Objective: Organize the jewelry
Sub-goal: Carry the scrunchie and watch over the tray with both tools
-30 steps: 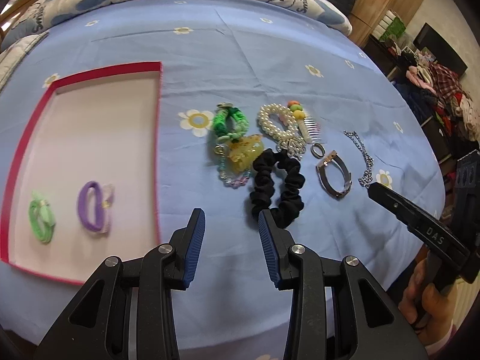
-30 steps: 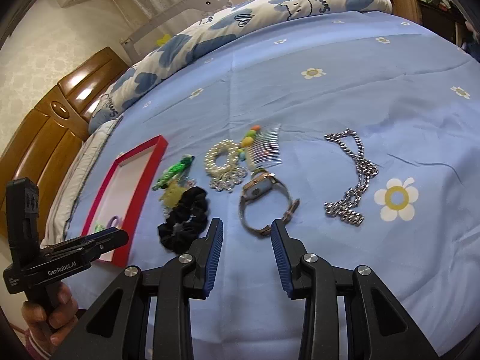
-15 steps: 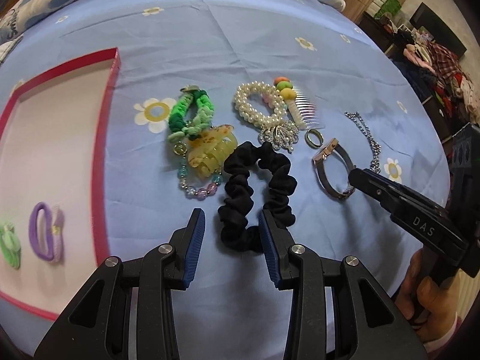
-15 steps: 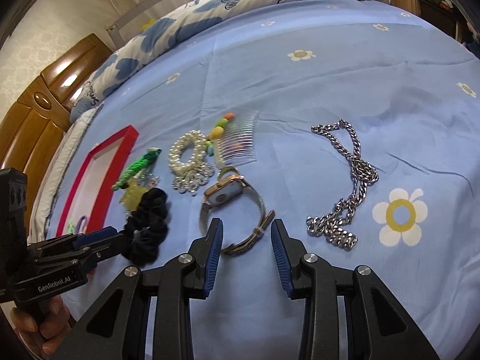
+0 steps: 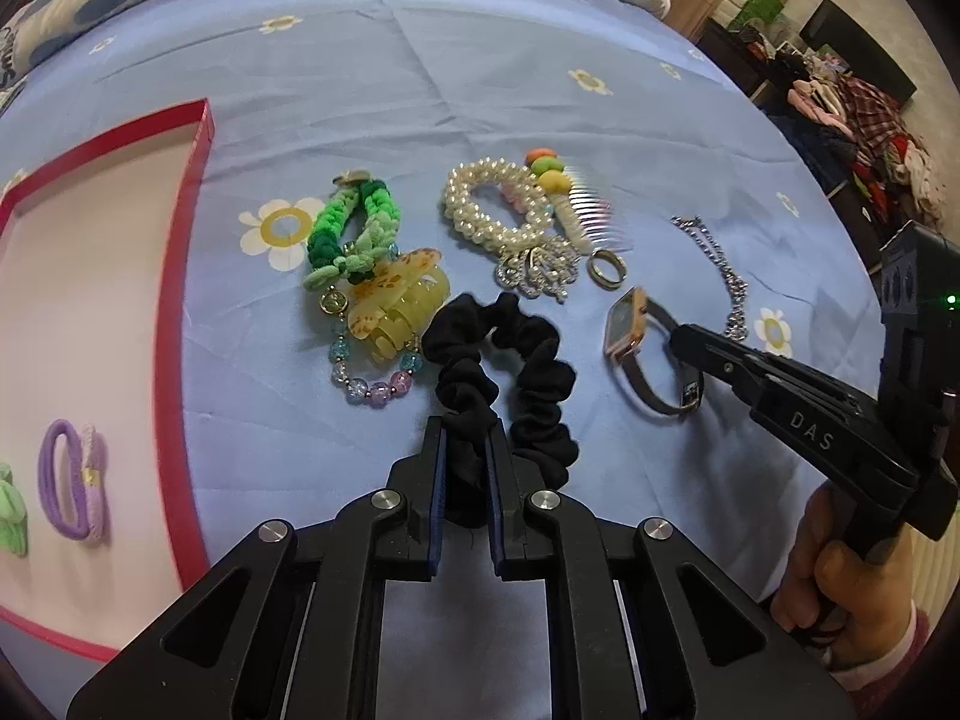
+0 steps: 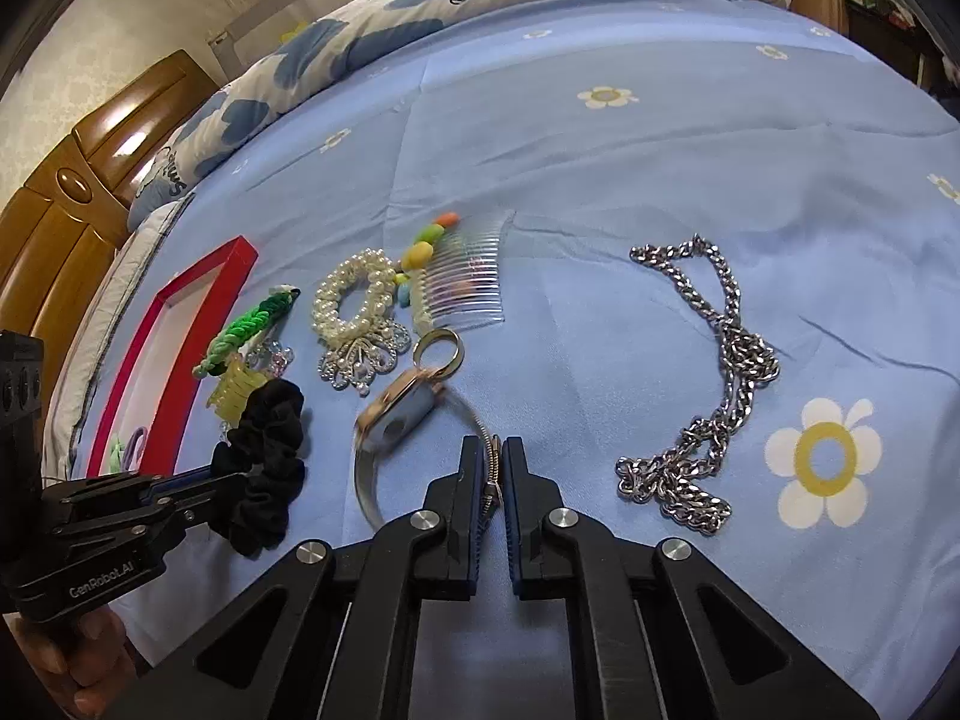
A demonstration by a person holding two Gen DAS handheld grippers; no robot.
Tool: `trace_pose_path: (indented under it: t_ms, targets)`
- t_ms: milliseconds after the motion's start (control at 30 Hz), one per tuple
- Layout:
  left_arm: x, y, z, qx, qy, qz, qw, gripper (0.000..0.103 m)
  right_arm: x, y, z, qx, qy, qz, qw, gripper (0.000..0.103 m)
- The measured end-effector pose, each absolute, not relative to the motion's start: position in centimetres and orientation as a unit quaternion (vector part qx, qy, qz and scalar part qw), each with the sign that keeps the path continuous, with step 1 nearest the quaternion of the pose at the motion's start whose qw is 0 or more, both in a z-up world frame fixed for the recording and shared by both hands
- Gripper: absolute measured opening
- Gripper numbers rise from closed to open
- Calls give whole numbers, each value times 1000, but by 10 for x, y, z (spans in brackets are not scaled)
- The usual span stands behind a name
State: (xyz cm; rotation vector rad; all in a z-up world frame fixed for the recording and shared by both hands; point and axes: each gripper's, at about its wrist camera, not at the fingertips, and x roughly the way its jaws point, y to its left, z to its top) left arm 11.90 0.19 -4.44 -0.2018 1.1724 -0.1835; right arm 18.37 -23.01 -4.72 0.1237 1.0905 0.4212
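Here the left gripper (image 5: 465, 429) has just been closing, and its fingers (image 5: 433, 450) now pinch the near loop of the black scrunchie (image 5: 528, 360), the fabric bunched between the blue pads. The right gripper (image 6: 493, 450) has likewise just been closing; its fingers (image 6: 515, 468) stand narrow, clamped on the metal strap of the wristwatch (image 6: 396, 414), whose pale face tilts up just beyond the tips.

Everything lies on a blue bed sheet (image 5: 510, 90) printed with daisies. Just left of the scrunchie, touching it, sits a yellow claw clip (image 5: 399, 306) on top of a beaded bracelet (image 5: 375, 387), with a green braided band (image 5: 354, 228) behind them. Farther off lies a pearl bracelet (image 5: 486, 210) with a silver charm cluster (image 5: 534, 267), and beside it a clear hair comb (image 6: 465, 282) topped with coloured beads. A ring (image 6: 441, 351) rests just beyond the watch face, close to or touching it. A silver chain necklace (image 6: 714, 372) lies well apart to the right of the watch.

On the far left stands a red-rimmed tray (image 5: 180, 276); inside it lie a purple hair tie (image 5: 72, 495) and a green one (image 5: 12, 516) at the edge of the left wrist view. A person's hand (image 5: 846, 576) grips the right gripper's handle.
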Motion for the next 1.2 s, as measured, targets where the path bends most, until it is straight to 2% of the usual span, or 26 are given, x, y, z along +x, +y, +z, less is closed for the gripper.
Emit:
trace_pose_path:
  t_ms: [533,1200]
  targets:
    - [79,45,19,-141,489,-70,858,9,157,-196,0,58,481,254,837,6]
    - [53,145,25,-192,463,28,865,9,158,-83,13,30,471,348,810,6]
